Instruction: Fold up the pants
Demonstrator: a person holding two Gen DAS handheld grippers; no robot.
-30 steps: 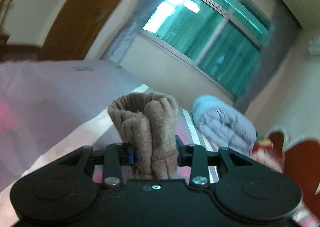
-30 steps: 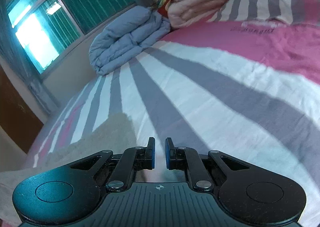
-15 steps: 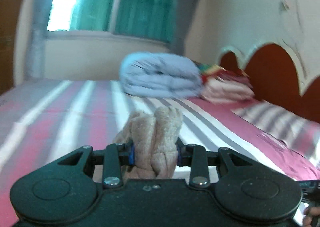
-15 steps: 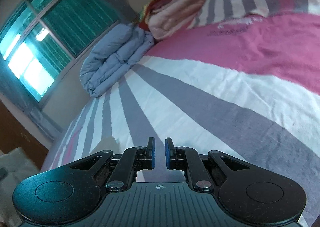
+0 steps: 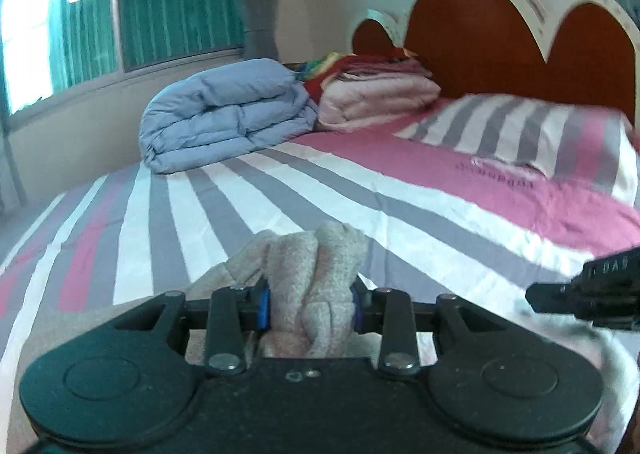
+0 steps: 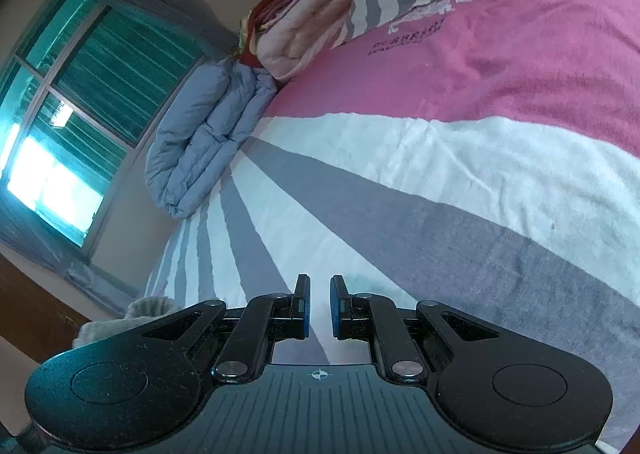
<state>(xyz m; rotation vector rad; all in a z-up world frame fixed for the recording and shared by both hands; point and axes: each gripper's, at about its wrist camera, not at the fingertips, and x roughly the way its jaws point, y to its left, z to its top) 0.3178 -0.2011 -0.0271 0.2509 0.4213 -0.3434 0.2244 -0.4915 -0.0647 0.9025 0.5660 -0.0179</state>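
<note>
Jaws of the left gripper (image 5: 310, 304) pinch bunched, fuzzy beige pants (image 5: 316, 274); the right gripper (image 6: 319, 308) is nearly closed, empty.

You see beige pants (image 5: 316, 266), a sheet (image 5: 400, 190) striped pink, grey and white, a blue duvet (image 5: 224, 118), black grippers with blue pads (image 5: 263, 304).

Left hand-held gripper (image 5: 311, 308) swung from facing the window round toward the headboard (image 5: 480, 42), bunched tan pants (image 5: 316, 274) carried low over the striped bed (image 5: 280, 194), right hand-held gripper (image 6: 319, 306) rolled, now visible at the left view's right edge
</note>
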